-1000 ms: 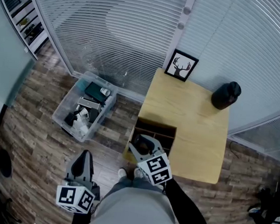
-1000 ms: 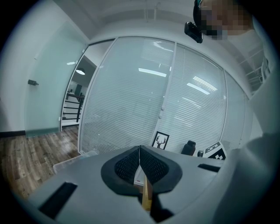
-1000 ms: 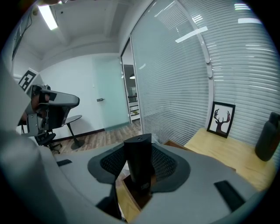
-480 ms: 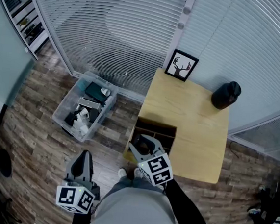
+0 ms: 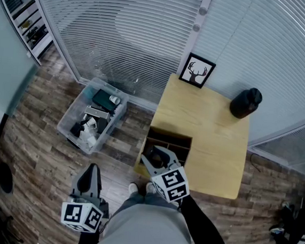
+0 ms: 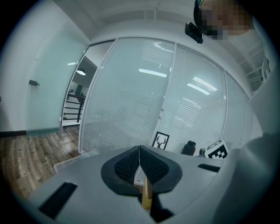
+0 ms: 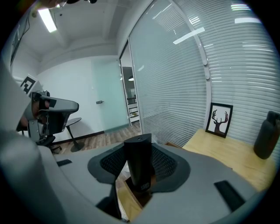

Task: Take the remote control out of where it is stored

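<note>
While the right gripper (image 7: 141, 158) clamps the remote control (image 7: 139, 169) between its jaws, just over the open compartment (image 5: 167, 142) of the table (image 5: 216, 125), it looks light, stiff and smooth-sided, so a hold across its narrow body suits; the left gripper (image 6: 139, 158) hangs closed on nothing

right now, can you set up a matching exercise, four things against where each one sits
1 remote control
2 deer picture
3 black bottle
4 clear plastic bin

a on the wood floor, beside the table
b table's far right corner
c clamped in the right tool
d table's far left corner, against the blinds

Pairs: 1-c, 2-d, 3-b, 4-a
</note>
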`<state>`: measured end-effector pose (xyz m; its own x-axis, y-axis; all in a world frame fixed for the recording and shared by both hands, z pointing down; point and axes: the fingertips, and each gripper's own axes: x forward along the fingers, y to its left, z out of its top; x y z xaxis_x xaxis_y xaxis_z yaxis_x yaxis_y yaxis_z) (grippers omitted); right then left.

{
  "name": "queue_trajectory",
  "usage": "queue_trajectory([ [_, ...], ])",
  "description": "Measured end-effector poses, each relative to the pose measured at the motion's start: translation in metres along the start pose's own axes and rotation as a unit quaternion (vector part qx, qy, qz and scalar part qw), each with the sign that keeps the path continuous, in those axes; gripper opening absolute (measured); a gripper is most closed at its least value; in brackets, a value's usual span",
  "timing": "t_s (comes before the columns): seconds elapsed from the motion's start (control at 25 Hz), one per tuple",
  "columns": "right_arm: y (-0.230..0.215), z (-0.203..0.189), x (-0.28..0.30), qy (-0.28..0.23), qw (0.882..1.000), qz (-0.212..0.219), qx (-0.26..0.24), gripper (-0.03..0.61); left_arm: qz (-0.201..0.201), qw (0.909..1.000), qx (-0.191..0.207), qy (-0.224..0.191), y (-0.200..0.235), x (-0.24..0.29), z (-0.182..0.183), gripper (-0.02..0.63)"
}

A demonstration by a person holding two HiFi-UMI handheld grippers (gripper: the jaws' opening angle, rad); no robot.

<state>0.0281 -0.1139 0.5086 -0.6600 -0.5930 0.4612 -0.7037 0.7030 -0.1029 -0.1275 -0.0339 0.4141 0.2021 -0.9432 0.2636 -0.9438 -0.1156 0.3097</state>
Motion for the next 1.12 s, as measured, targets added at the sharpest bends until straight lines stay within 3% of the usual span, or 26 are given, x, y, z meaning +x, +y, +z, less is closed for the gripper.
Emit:
queue_trajectory([
  [1.12,0.003,0.009,-0.014,-0.017,1.0,-0.008,0.0,0.176,-0.004,1.0,0.001,-0.002,-0.003,-0.01,-0.004,0.009],
])
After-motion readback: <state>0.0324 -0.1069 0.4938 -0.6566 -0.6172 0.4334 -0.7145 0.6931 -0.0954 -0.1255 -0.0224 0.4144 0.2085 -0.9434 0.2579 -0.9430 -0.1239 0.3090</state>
